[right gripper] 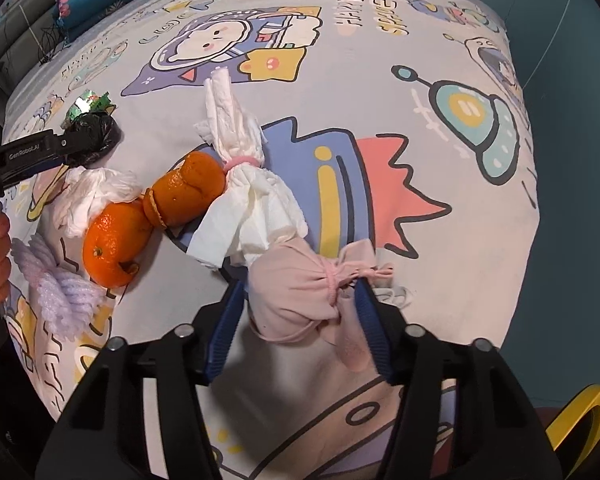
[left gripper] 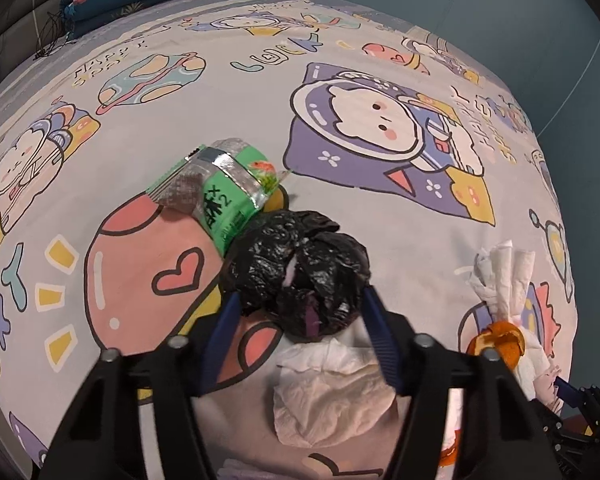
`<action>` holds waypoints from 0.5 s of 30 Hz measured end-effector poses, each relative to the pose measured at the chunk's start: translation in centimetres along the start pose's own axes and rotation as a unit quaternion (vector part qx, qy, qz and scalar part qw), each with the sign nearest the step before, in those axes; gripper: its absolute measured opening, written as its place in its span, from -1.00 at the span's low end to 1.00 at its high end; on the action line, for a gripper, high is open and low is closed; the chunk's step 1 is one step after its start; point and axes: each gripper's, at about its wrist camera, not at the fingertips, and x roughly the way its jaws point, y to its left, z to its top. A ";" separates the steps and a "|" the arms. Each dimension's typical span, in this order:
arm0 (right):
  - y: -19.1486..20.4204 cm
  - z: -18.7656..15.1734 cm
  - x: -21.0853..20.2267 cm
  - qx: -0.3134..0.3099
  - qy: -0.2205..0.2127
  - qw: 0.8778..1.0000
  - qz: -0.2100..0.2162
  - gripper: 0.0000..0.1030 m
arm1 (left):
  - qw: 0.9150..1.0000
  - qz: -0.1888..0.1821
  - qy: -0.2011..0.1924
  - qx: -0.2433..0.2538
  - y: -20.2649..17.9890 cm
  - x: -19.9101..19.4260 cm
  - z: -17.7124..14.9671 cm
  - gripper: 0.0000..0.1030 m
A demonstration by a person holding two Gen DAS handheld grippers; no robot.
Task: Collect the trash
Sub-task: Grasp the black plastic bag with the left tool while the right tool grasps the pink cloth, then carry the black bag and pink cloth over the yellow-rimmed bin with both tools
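Black bag [left gripper: 300,268], crumpled, on the cartoon bedsheet [left gripper: 380,220], pinched between the half-closed blue fingers [left gripper: 226,320] of the left gripper [left gripper: 298,300], with a green wrapper [left gripper: 224,188] touching its far side and a white tissue [left gripper: 332,396] just beneath. Pink bundle [right gripper: 300,292], tied with a pink band, clamped near its knot by the right gripper [right gripper: 300,288], jaws likewise about half closed. Just beyond: tied tissue [right gripper: 240,184], orange peels [right gripper: 152,216], lilac foam net [right gripper: 56,288].

left gripper [left gripper: 300,300] — black frame | blue ribbed pads | silver screws | "GenRobot.AI" lettering
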 end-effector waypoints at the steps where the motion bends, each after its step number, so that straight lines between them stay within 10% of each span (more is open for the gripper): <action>1: -0.1 0.0 0.1 0.001 0.002 1.000 0.001 -0.03 | 1.000 0.001 0.001 0.001 -0.1 0.0 0.0 -0.06; 6: -0.3 -0.1 -0.2 0.010 0.004 1.000 0.008 -0.31 | 1.000 -0.014 0.008 -0.002 0.0 -0.4 -0.4 -0.45; 7: -0.3 -0.2 -0.4 0.009 0.002 1.000 0.008 -0.33 | 1.000 -0.017 0.008 0.000 0.1 -0.7 -0.6 -0.77; 15: -0.4 -1.3 -2.1 0.020 0.004 0.999 0.037 -0.42 | 0.999 -0.035 -0.011 0.001 1.0 -3.9 -2.0 -0.81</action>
